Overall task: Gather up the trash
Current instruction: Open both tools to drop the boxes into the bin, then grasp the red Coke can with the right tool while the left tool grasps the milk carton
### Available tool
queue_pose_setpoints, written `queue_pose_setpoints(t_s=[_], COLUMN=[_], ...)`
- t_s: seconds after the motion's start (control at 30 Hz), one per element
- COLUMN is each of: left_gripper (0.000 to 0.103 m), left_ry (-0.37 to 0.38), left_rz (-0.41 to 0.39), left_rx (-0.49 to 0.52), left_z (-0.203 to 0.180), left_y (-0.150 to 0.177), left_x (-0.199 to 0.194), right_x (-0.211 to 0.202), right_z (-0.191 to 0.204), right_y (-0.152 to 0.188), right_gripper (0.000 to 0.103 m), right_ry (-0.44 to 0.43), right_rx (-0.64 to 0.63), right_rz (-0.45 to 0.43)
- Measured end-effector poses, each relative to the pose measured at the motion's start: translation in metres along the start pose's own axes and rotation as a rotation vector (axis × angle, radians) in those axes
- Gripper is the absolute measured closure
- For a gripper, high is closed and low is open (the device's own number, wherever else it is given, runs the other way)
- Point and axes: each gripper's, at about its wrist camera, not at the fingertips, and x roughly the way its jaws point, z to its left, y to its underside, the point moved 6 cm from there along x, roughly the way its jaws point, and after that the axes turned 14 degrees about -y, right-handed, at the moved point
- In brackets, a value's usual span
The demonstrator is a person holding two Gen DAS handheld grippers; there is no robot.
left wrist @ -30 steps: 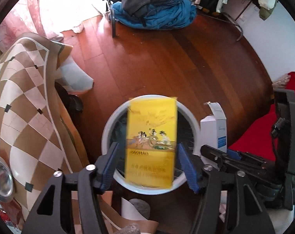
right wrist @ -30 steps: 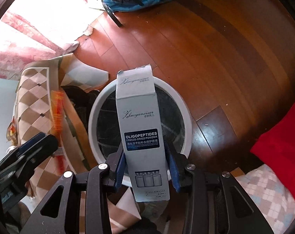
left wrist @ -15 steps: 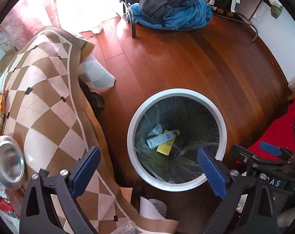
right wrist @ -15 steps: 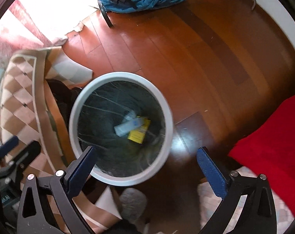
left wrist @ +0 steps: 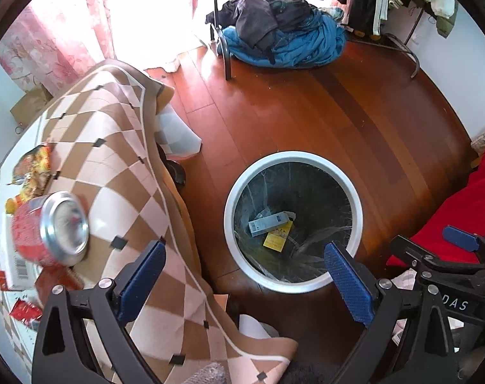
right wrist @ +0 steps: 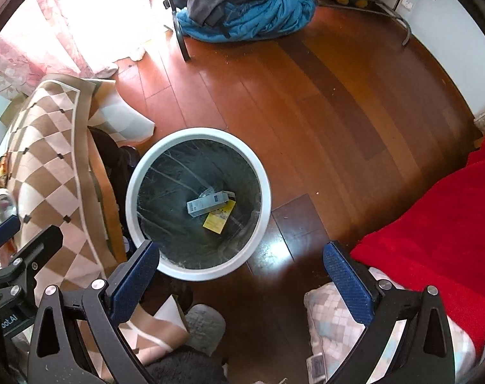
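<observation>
Trash bin [left wrist: 354, 188] held a grey box [left wrist: 268, 223] and yellow box [left wrist: 276, 238], while left gripper [left wrist: 242, 267] and right gripper [right wrist: 240, 264] jaws were spread wide, grasping nothing.

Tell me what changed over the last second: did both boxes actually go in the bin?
Yes. The left gripper let go of the yellow box and the right gripper released the grey-white box; both now lie at the bottom of the trash bin, grey-white on top. Both grippers are open. The bin stayed put.
</observation>
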Motion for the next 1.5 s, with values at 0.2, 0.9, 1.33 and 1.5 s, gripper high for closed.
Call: queue_pose_setpoints(t_s=[0.2, 0.9, 1.33, 1.5], left_gripper=[0.002, 0.002, 0.003, 0.012], left_ry=[0.002, -0.161, -0.001, 0.117], left_rz=[-0.066, 0.032, 0.274, 0.297], left_rx=[-0.024, -0.576, -0.979, -1.061], left_z=[0.019, 0.34, 0.411, 0.408], left_y=[0.004, 0.108, 0.153, 0.141], left_x=[-0.041, -0.044, 0.071, 0.096], right_x=[-0.045, -0.029, 0.113, 0.12], right_z=[0.019, 0.314, 0.428, 0.439], right_y=[0.006, 0.021, 0.014, -0.003], right_gripper=[0.0, 0.0, 0.0, 0.0], right_ry=[-0.045, -0.237, 0.171, 0.065], right_rx=[0.011, -0.328, -0.956, -0.866], right_rz=[-0.08, 0.024, 0.34, 0.358])
